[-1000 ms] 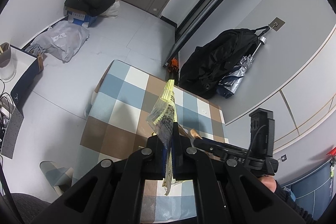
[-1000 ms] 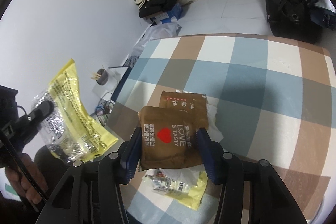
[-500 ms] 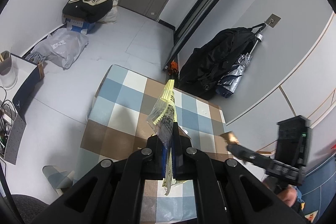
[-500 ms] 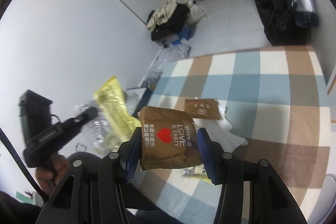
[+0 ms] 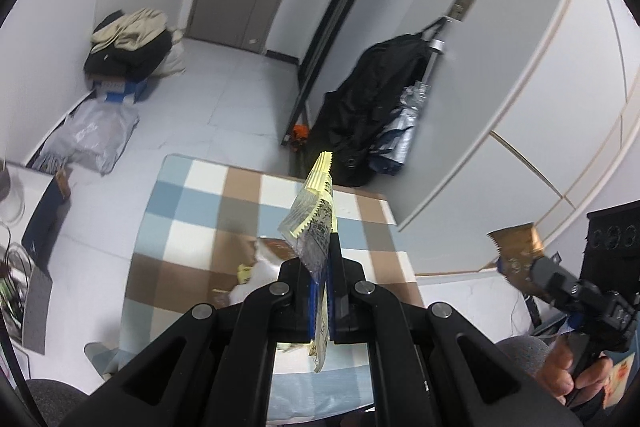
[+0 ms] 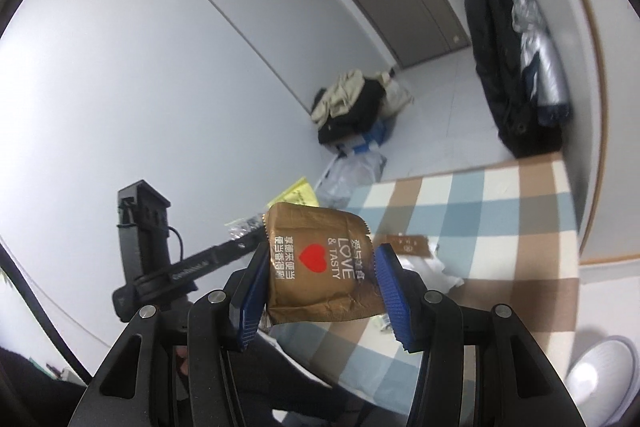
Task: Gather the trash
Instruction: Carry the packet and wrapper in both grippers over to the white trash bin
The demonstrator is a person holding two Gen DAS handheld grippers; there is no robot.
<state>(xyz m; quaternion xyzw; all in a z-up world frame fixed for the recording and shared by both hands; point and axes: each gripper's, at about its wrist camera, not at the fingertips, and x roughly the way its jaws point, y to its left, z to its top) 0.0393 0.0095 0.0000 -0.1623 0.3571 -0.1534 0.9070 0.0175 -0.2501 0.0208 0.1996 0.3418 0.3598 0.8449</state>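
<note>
My left gripper (image 5: 320, 255) is shut on a yellow and clear plastic wrapper (image 5: 316, 211), which stands edge-on between the blue pads, high above the checked table (image 5: 192, 219). My right gripper (image 6: 320, 267) is shut on a brown snack packet (image 6: 320, 263) printed with a red heart; it also shows at the right edge of the left wrist view, brown snack packet (image 5: 518, 255). On the table lie a second brown packet (image 6: 408, 245), crumpled white tissue (image 6: 432, 271) and a small yellow scrap (image 5: 244, 273). The left gripper (image 6: 256, 231) appears to the left in the right wrist view.
A black coat and a folded umbrella (image 5: 384, 107) hang on the wall beyond the table. Clothes are piled on a box (image 5: 128, 43) beside a grey bag (image 5: 92, 135) on the floor. A white fan (image 6: 600, 371) stands low on the right. A person's hand (image 5: 568, 375) grips the right handle.
Both grippers have risen away from the table with their wrappers held. The right one lifted the brown packet clear of the other packet and swung up; the table now looks farther below.
</note>
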